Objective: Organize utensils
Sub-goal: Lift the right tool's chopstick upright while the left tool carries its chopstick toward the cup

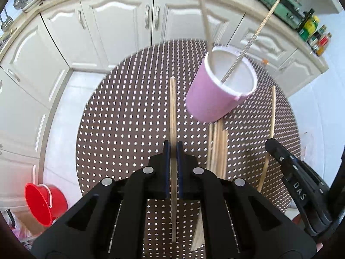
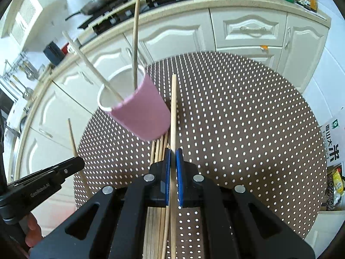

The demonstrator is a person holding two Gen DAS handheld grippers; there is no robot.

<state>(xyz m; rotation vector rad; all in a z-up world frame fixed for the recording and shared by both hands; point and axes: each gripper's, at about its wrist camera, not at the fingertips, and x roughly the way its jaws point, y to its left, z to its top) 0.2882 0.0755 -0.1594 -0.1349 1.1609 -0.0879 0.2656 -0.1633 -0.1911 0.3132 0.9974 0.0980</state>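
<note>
Left claw (image 1: 173, 149): seen pointing steeply downward; blue pads closed on a single chopstick (image 1: 172, 108) held lengthwise between them.
Right claw (image 2: 173, 157): likewise angled steeply down; blue pads closed on another chopstick (image 2: 173, 112).
Relative pose: both claws are held side by side, each visible at the edge of the other's view.
Hand (image 2: 32, 231): partly seen on the left claw's handle.

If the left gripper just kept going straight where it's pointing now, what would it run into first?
Most likely the dotted table. The left gripper, shut on a chopstick, points steeply down at bare tabletop left of the pink cup. Depth is hard to judge, but the cup looks off that line.
</note>
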